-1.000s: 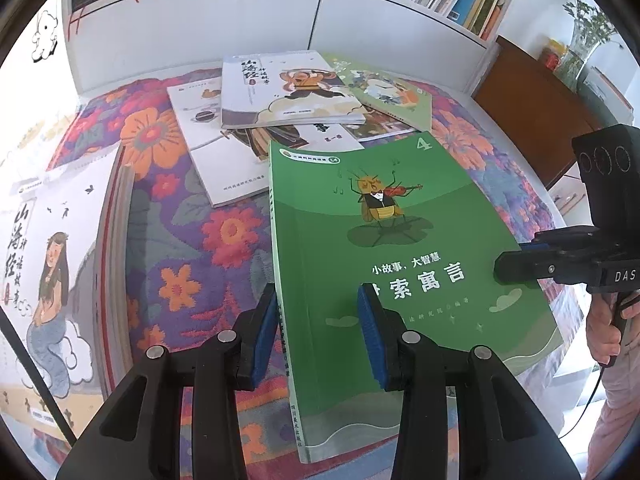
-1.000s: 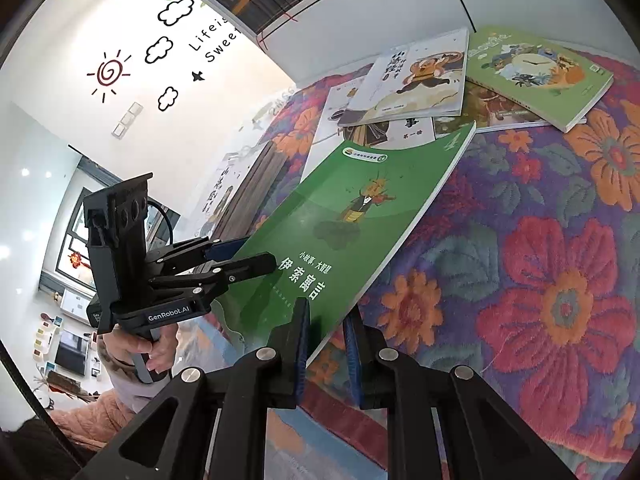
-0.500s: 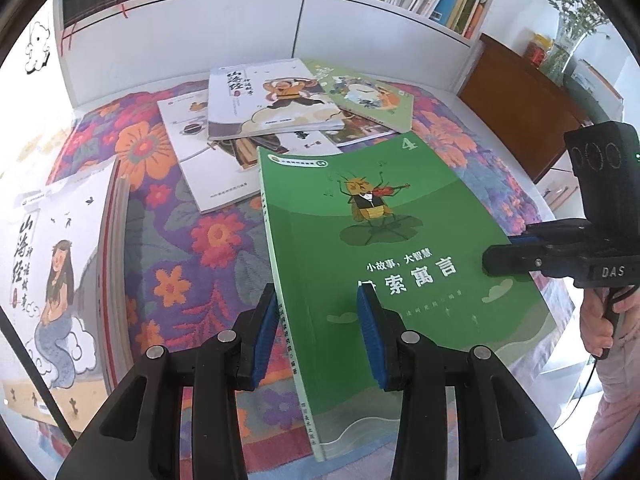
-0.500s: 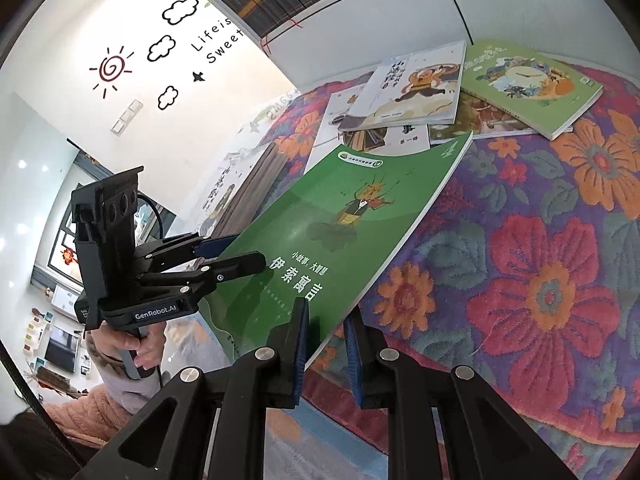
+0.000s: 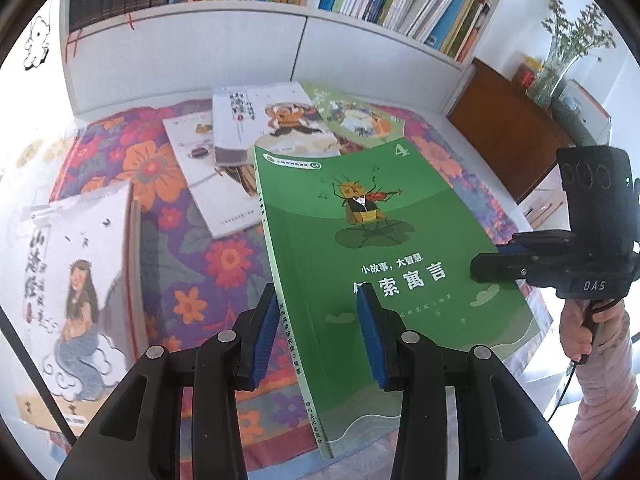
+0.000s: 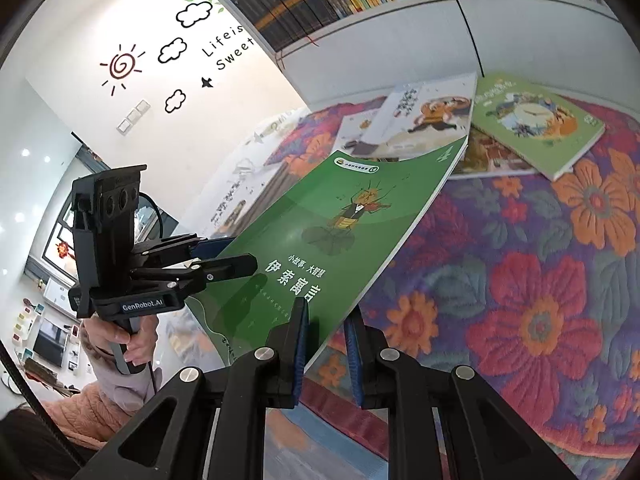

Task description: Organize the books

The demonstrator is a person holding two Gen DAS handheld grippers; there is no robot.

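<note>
My right claw [image 6: 324, 344] is pinched on the green book's [image 5: 384, 240] long edge, holding it tilted up off the flowered quilt [image 6: 532, 280]. My left claw [image 5: 318, 332] is wide apart, straddling the spine edge w/o gripping. Vs 1 s ago the book sits higher & nearer the scattered pile. Beyond it: 4 loose books, approx; left of my left claw, 1 stack [image 5: 76, 280]

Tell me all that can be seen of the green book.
The green book is a thin paperback with a glossy cover: a violin-playing insect, white Chinese title, a "4" in one corner. It is closed, lifted and tilted above the floral cloth. The right gripper pinches its page edge; the left gripper straddles its spine edge, jaws apart.
</note>
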